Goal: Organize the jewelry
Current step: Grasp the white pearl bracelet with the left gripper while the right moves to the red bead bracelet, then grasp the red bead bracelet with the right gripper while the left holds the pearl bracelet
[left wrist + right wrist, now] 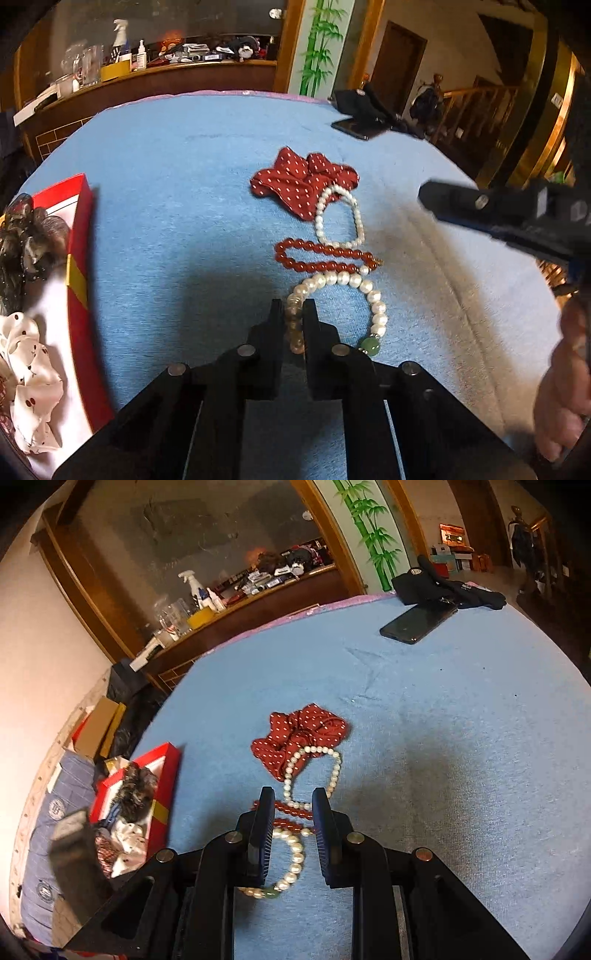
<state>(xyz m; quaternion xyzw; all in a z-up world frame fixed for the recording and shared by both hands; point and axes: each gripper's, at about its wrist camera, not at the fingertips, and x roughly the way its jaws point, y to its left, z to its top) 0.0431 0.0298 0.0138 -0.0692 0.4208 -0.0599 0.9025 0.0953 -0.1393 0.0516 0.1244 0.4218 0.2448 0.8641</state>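
Note:
On the blue cloth (pixel 184 203) lie a red dotted scrunchie (pixel 303 181), a small white pearl bracelet (pixel 340 218), a red bead bracelet (pixel 325 256) and a larger pearl bracelet with a green bead (pixel 373 295). My left gripper (pixel 293 314) is shut on the pale beads at the left side of that larger bracelet. In the right wrist view my right gripper (pixel 293 801) hovers open over the red bead bracelet (pixel 291 812) and the larger pearl bracelet (pixel 295 856), with nothing pressed between its pads. The scrunchie (pixel 299 738) lies just beyond it.
A red box (pixel 79 258) with white lining stands at the left, holding a dark scrunchie (pixel 29 236) and a white cherry-print one (pixel 29 380). A phone (pixel 417 622) and black cloth (pixel 443 583) lie at the far edge. A person's hand (pixel 565 387) is at the right.

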